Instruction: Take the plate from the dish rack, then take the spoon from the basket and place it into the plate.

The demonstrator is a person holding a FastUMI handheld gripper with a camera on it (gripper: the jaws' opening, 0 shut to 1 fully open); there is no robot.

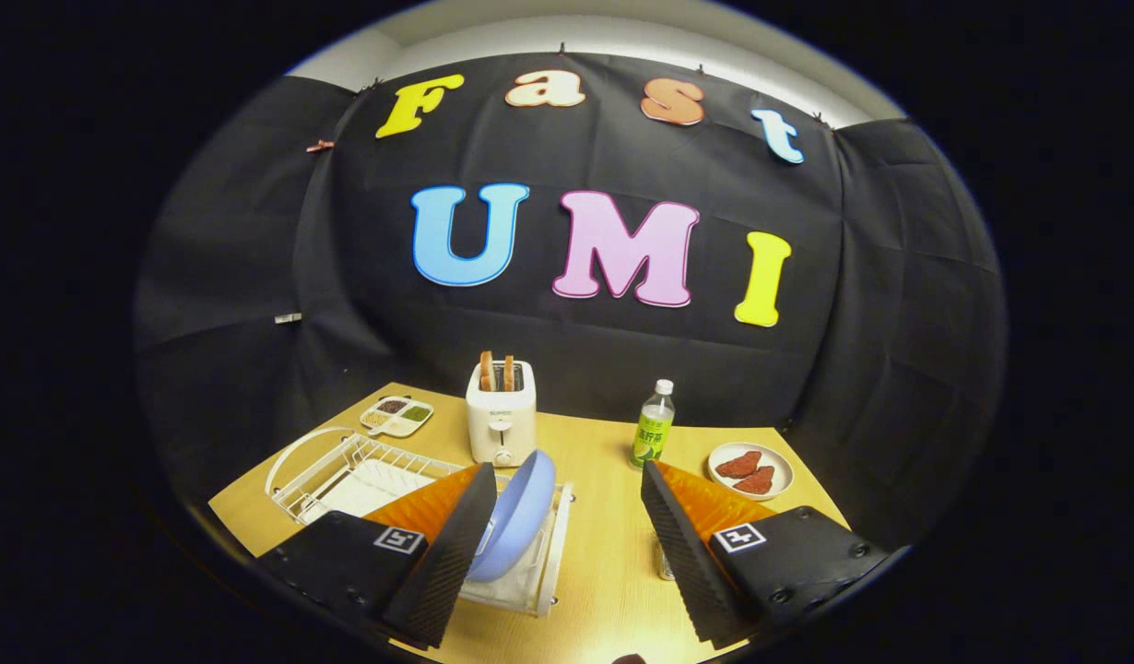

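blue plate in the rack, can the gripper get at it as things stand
Probably yes. The gripper is open, and the blue plate stands on edge in the white dish rack right beside one finger, with nothing lying over it. The fingers would need to shift sideways to straddle its rim.

The gripper (562,553) hangs above the worktop's near edge with its fingers spread wide apart, clasping nothing, the fingertips (479,484) angled forward toward the far edge.
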